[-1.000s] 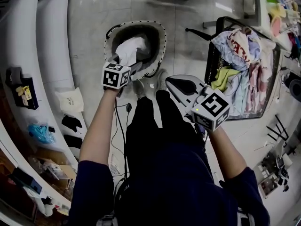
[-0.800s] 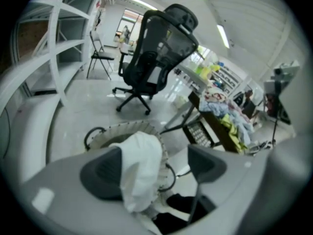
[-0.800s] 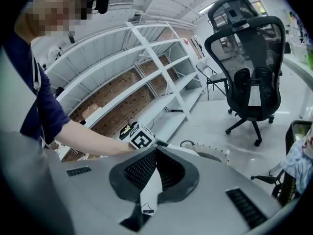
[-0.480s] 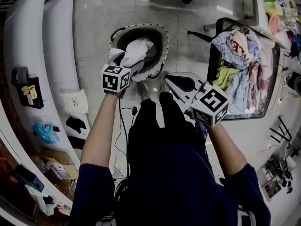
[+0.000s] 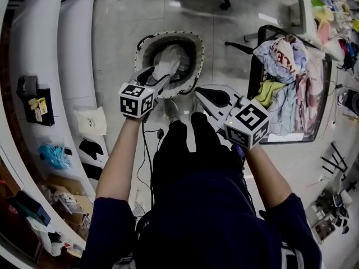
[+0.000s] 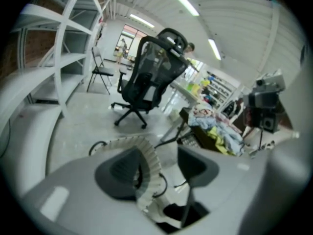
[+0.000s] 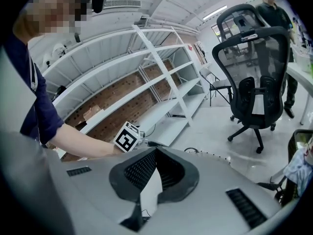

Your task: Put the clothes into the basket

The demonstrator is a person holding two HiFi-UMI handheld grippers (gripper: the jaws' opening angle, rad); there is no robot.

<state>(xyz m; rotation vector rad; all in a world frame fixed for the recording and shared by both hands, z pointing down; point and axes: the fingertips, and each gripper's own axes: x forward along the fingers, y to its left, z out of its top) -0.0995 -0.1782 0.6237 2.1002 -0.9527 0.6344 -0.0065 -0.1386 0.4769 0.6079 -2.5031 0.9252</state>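
Over the near rim of the round basket with dark inside and white ribbed wall [image 5: 197, 49], left gripper [image 5: 152, 78] hangs with jaws apart and nothing between them. They have just been closing part-way, on air only. Inside the basket lies a white crumpled garment [image 5: 168, 60], below and beyond the fingertips, clear of them. Just right of the basket, right gripper [image 5: 206, 97] has its jaws tip to tip, empty.

Remaining clothes: heap of pastel garments [image 5: 289, 77] on a black-framed table [image 5: 253, 72], off to the person's right. It is well apart from the left gripper and near the right one. Heap's long axis runs away from the person, along the table.

Judgement: one piece is in, the bulk is not. Next reach goes rightwards. The right gripper is the nearer but must open first.
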